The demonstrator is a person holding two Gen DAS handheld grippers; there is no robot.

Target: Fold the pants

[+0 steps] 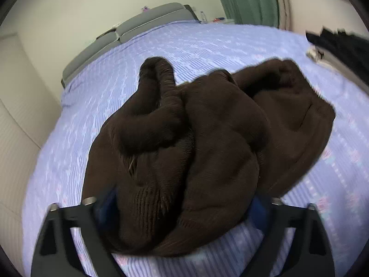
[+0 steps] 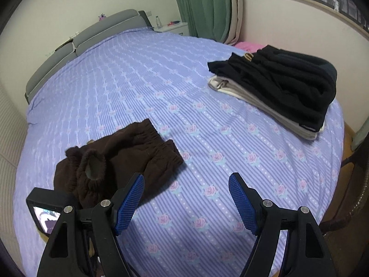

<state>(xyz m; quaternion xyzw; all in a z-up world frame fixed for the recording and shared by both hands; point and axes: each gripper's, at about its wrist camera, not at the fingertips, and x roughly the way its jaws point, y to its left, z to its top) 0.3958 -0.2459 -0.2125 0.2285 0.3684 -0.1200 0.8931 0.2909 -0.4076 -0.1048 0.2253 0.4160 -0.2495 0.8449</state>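
Observation:
Dark brown fleece pants (image 1: 196, 150) lie crumpled in a heap on the bed, one cuffed leg end curling up at the far side. My left gripper (image 1: 182, 205) stands wide open around the near edge of the heap; the cloth bulges between its blue pads and hides the fingertips. In the right wrist view the same pants (image 2: 120, 161) lie at the left, waistband toward the middle of the bed. My right gripper (image 2: 185, 184) is open and empty over bare sheet, just right of the pants.
The bed has a lilac striped sheet with roses (image 2: 207, 127) and a grey headboard (image 2: 80, 37). A stack of folded black and grey clothes (image 2: 276, 87) lies at the far right edge. Green curtain (image 2: 203, 4), nightstand and window are beyond.

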